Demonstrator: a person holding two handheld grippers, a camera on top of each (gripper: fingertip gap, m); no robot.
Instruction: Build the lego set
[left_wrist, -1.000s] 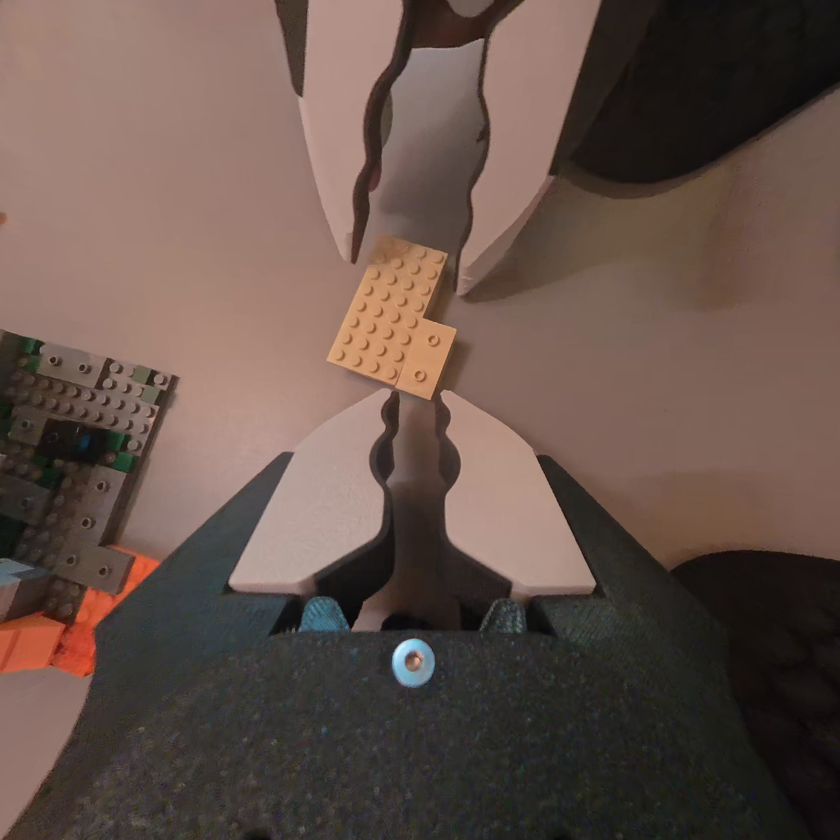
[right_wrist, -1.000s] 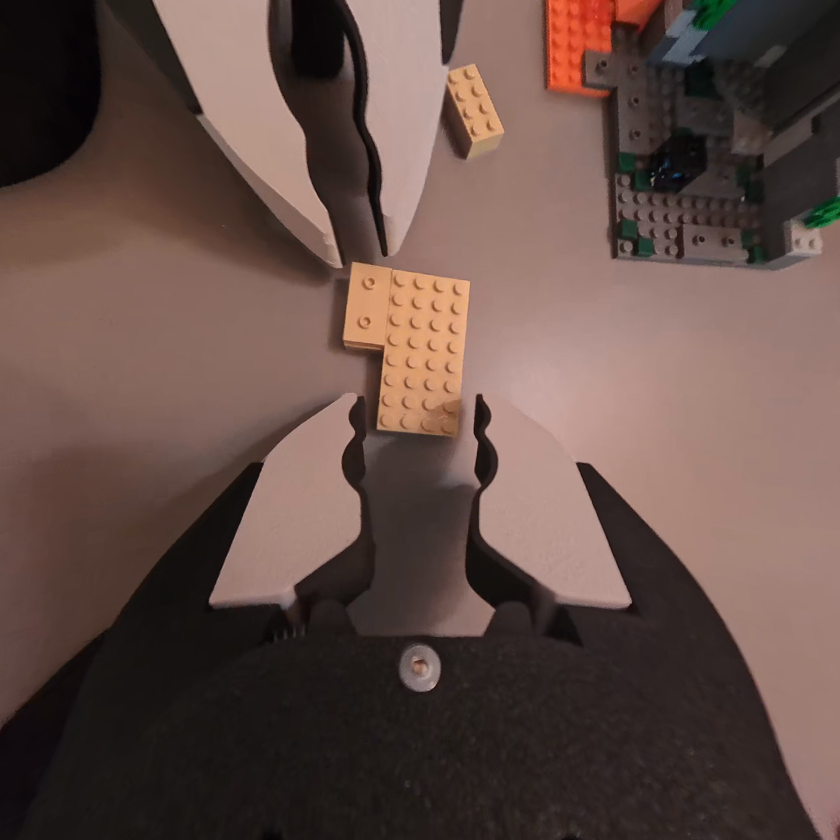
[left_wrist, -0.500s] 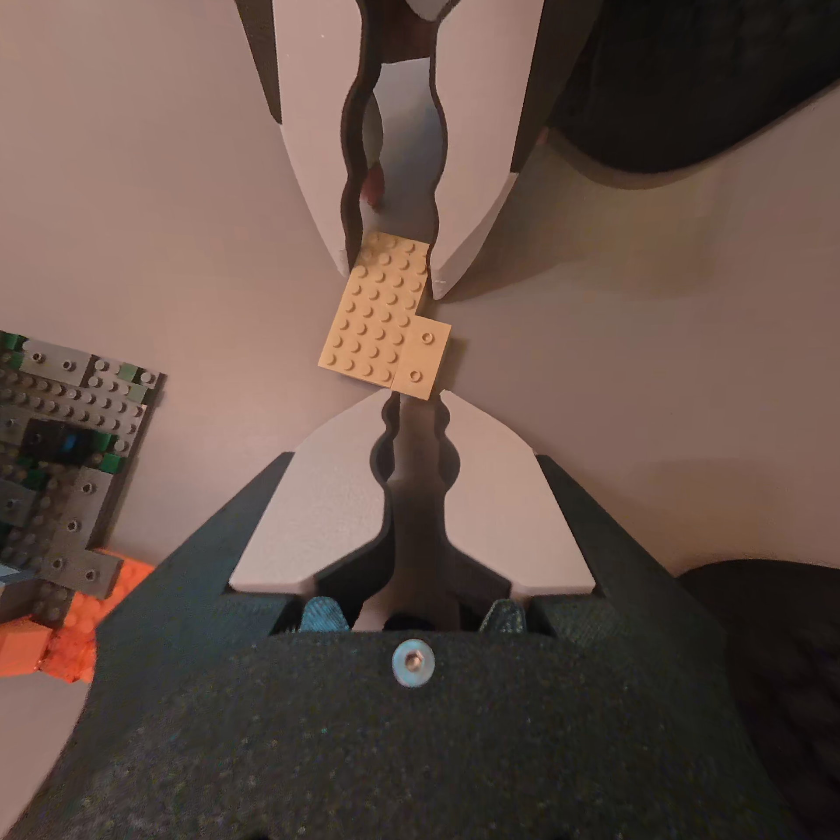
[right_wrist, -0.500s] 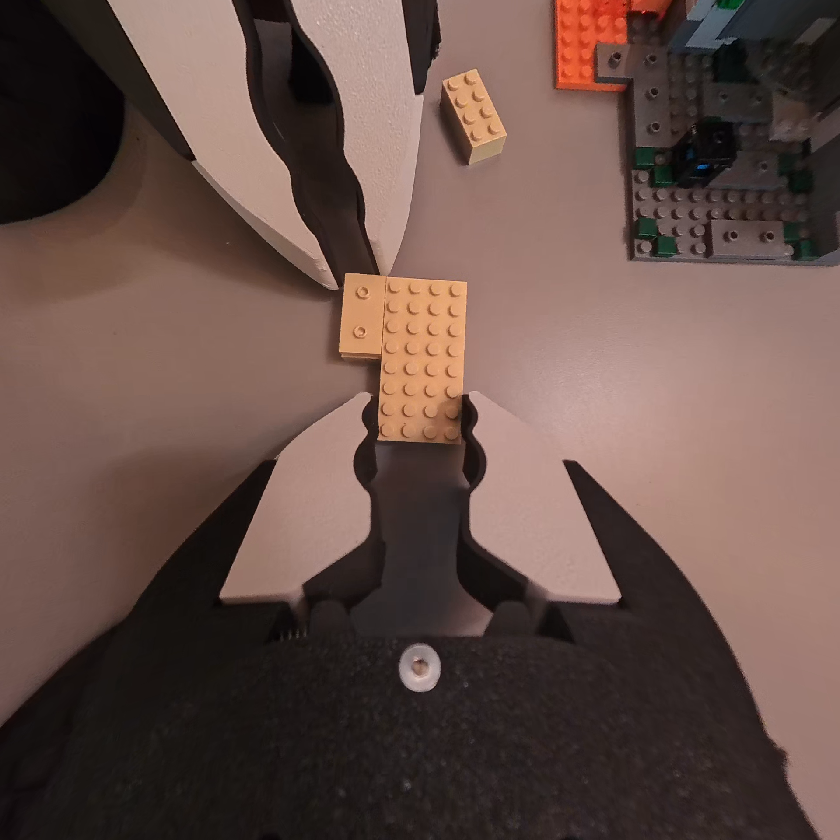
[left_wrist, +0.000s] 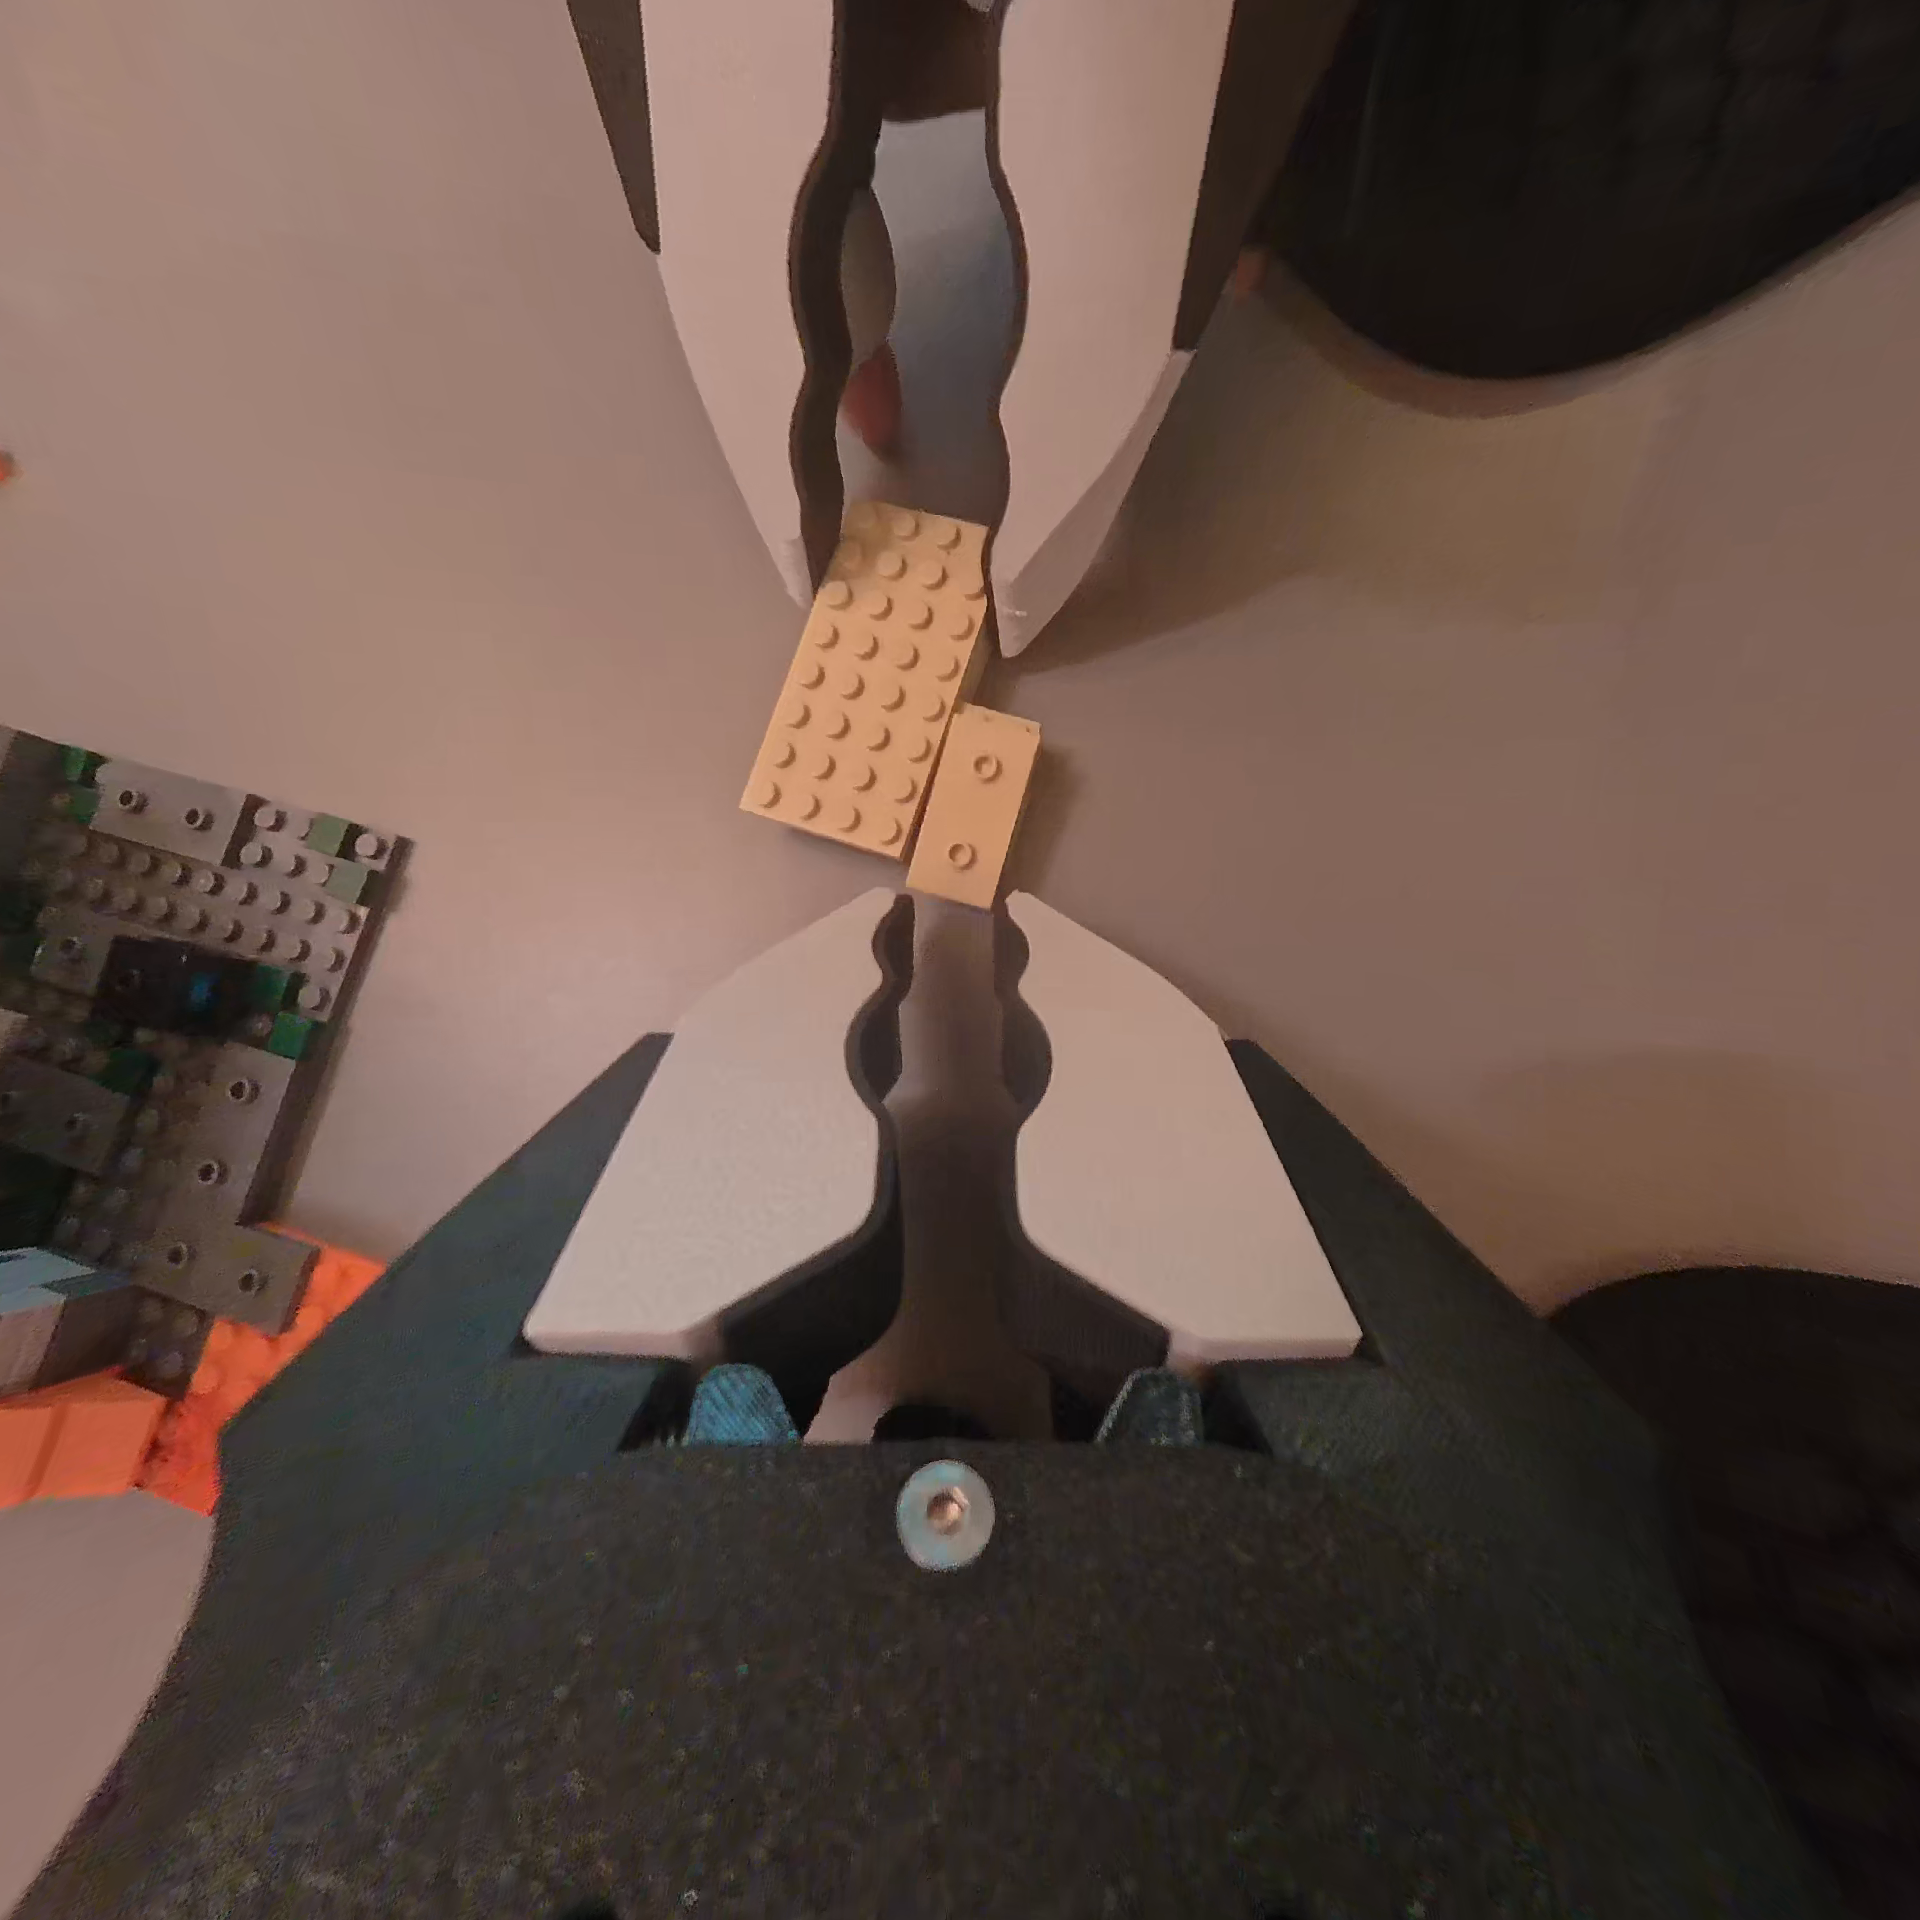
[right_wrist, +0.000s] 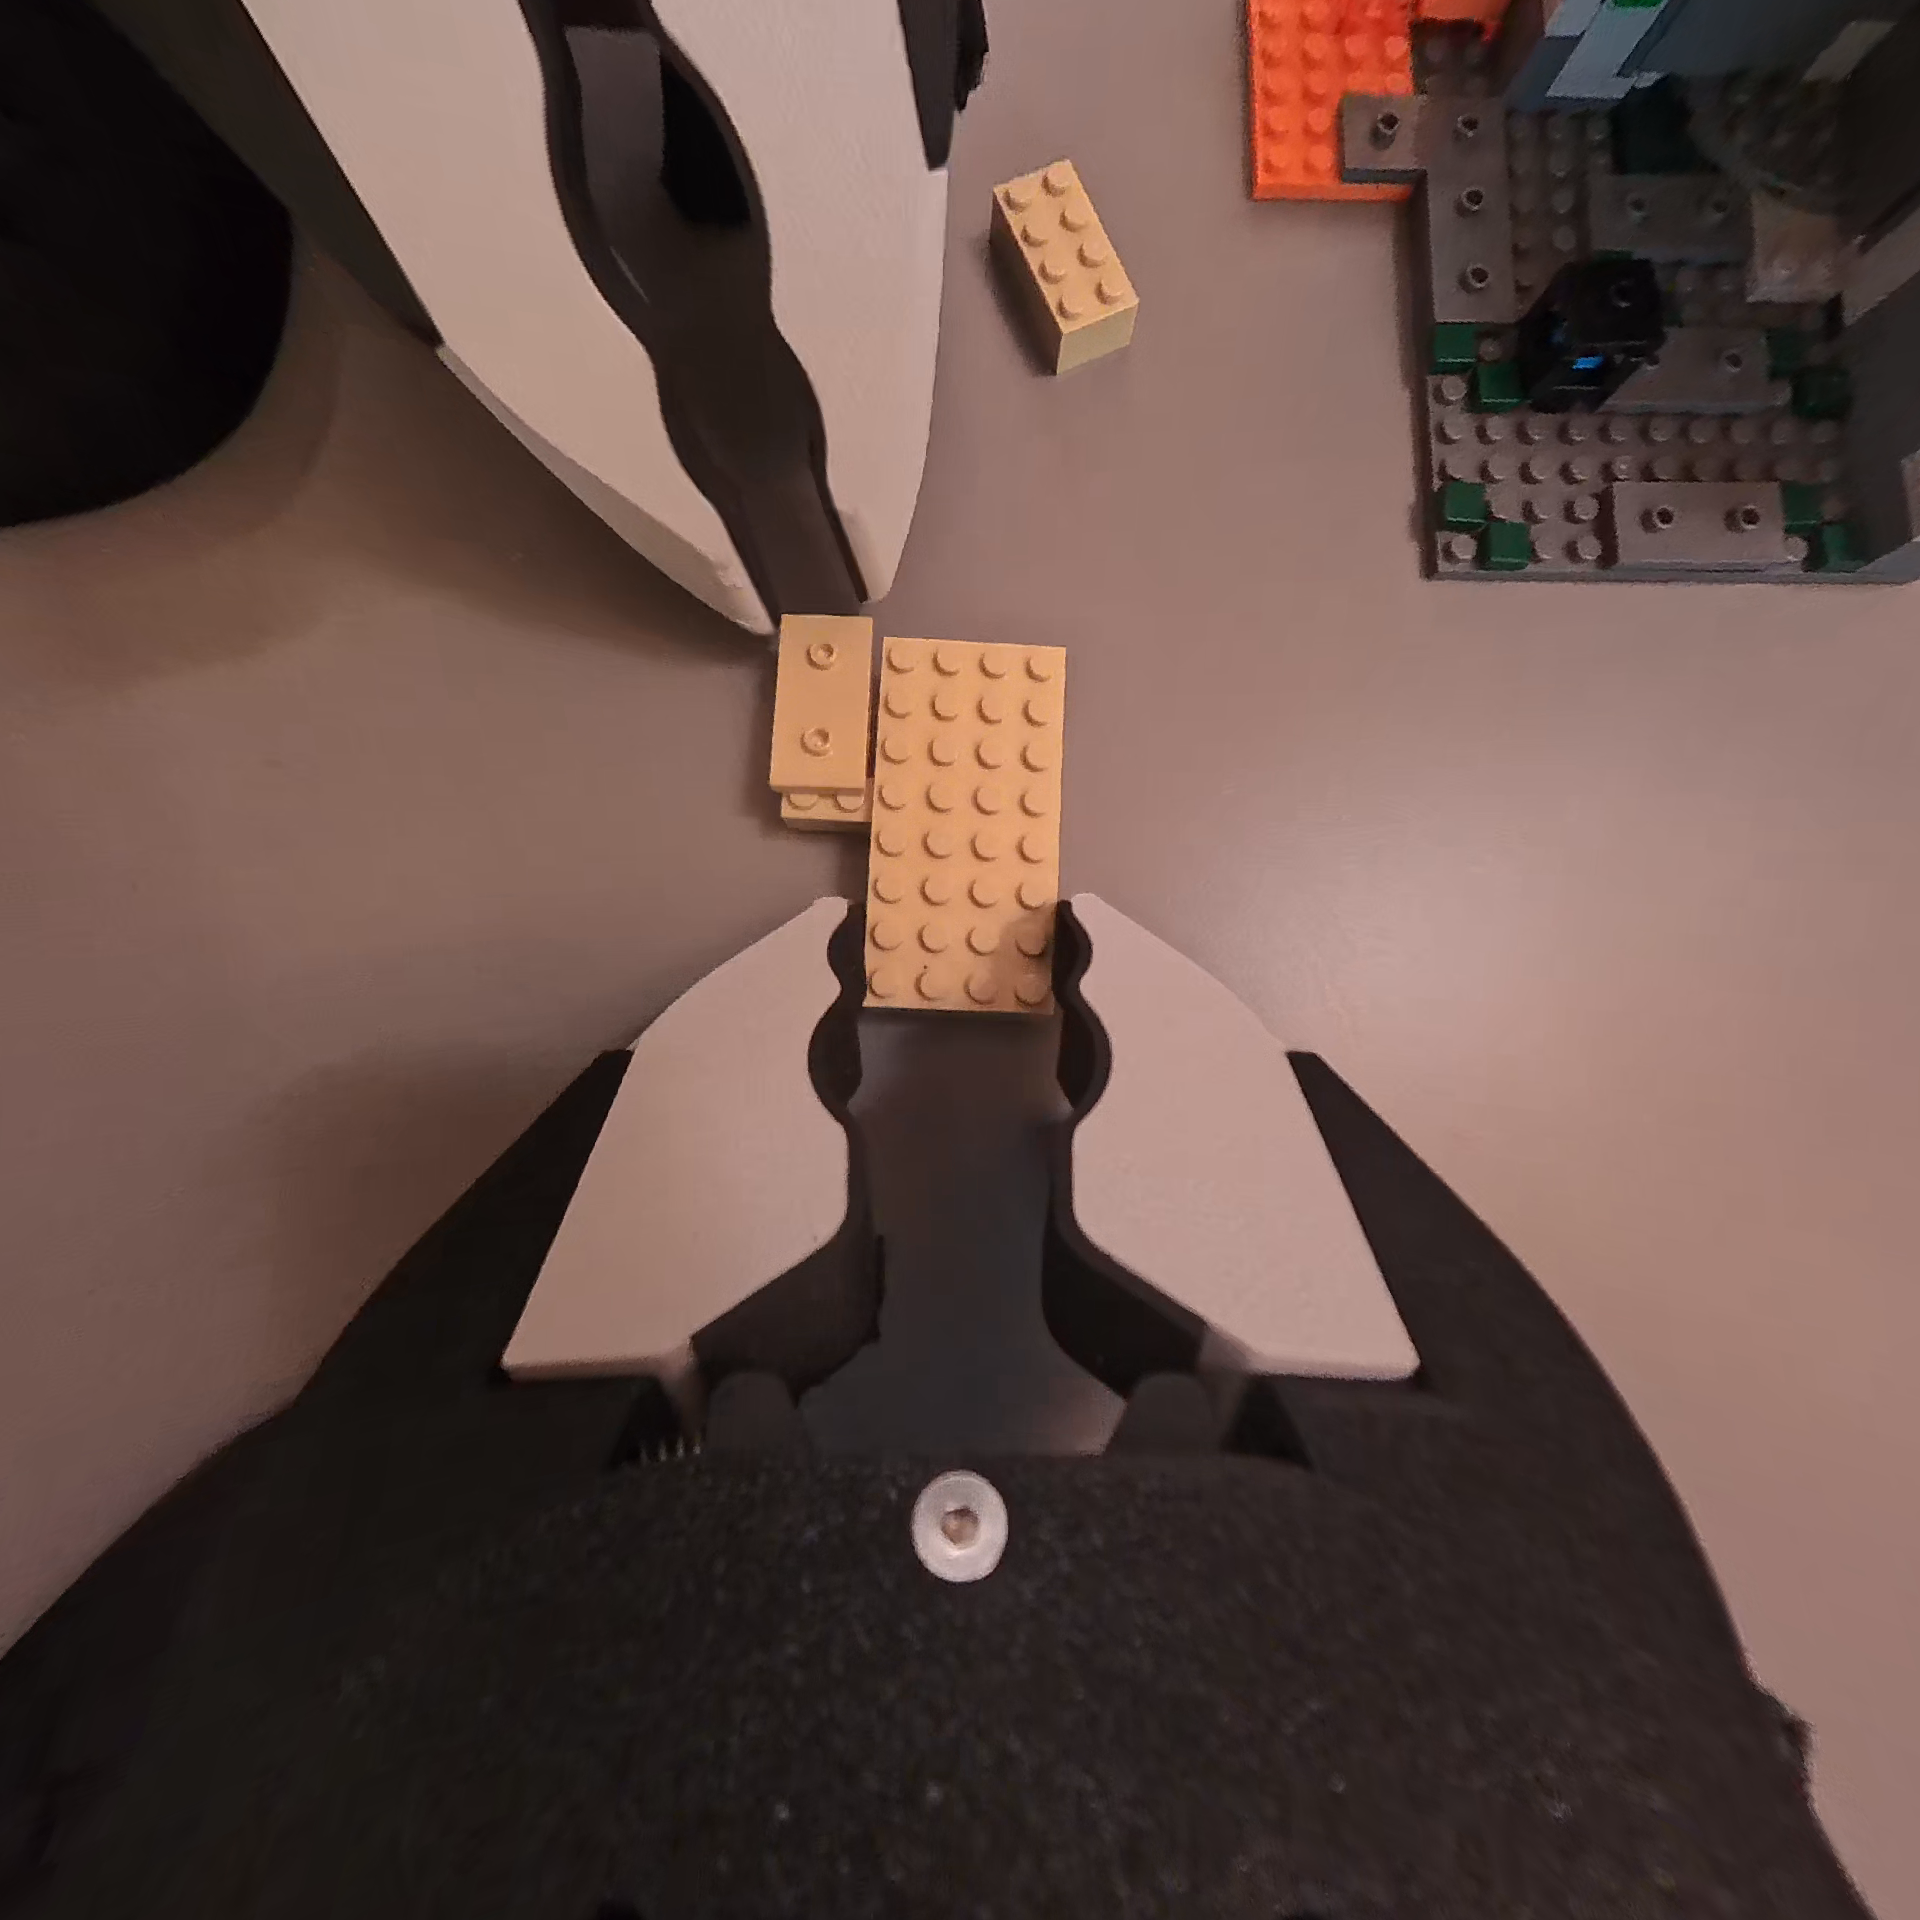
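Tan pieces number three: one plate (right_wrist: 966, 821), one tile (right_wrist: 821, 701), one brick (right_wrist: 1062, 265).

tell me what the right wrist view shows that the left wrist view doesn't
Only the right wrist view shows a loose tan brick lying on the table between the left tool and the grey model.

Only the left wrist view shows a person's fingertip behind the right tool.

Both show the big tan plate with the right tool's tips at either side of its end, the small tan piece beside it, and the orange plate.
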